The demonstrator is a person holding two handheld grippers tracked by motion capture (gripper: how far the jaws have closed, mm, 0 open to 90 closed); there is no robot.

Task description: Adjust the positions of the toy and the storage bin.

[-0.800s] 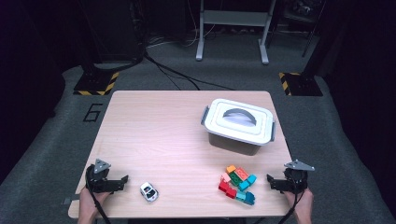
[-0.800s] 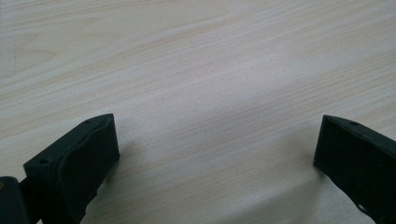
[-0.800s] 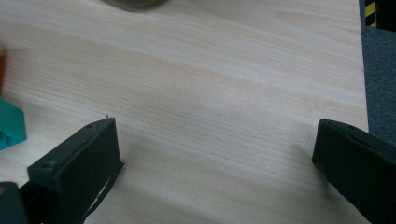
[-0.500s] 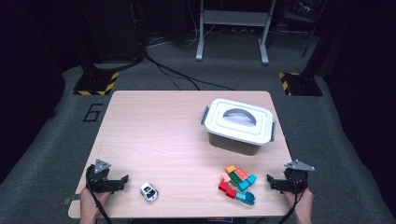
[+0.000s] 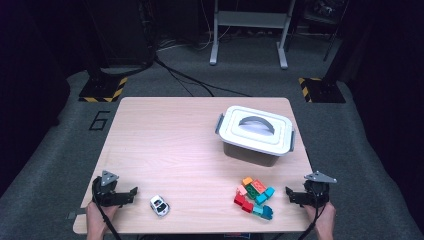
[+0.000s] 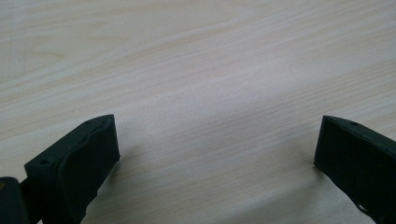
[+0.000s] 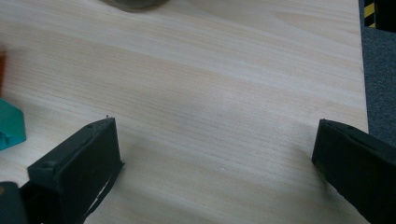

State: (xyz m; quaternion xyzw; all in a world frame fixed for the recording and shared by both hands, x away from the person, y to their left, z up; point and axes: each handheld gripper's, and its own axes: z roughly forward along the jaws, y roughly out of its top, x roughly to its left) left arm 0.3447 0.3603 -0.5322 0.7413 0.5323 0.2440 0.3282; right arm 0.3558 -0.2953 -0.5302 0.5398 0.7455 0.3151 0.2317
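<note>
- On the counter's (image 5: 165, 130) near edge, towards the right, sits a little heap of colourful toy bricks (image 5: 254, 196): orange, green, red, teal, all touching each other in one clump.
- Just right of that heap, the right gripper (image 5: 292, 195) rests low at the counter's corner, pointed in at the bricks. Its jaws stand wide apart with nothing between them, just bare wood grain in the right gripper view (image 7: 215, 135), plus a corner of a teal brick (image 7: 10, 125) off to the side.
- My guess is the bricks are what's being worked on. They're closest to that hand, and a hand parked at the edge looks like a ready pose before reaching in.
- Beyond the bricks, farther up the counter, is a lidded box (image 5: 255, 134) with a white lid, a handle on top and side clips. The lid is on. Looks like the obvious home for the bricks, so it'd have to come off first.
- Over on the left side, a small white toy car (image 5: 159, 205) sits near the front edge, well apart from the bricks.
- Just left of the car, the left gripper (image 5: 131, 194) is also spread fully and holding nothing; the left gripper view has plain counter between its jaws (image 6: 215, 135).
- Both hands mirror each other at the corners, so neither has committed to anything.
</note>
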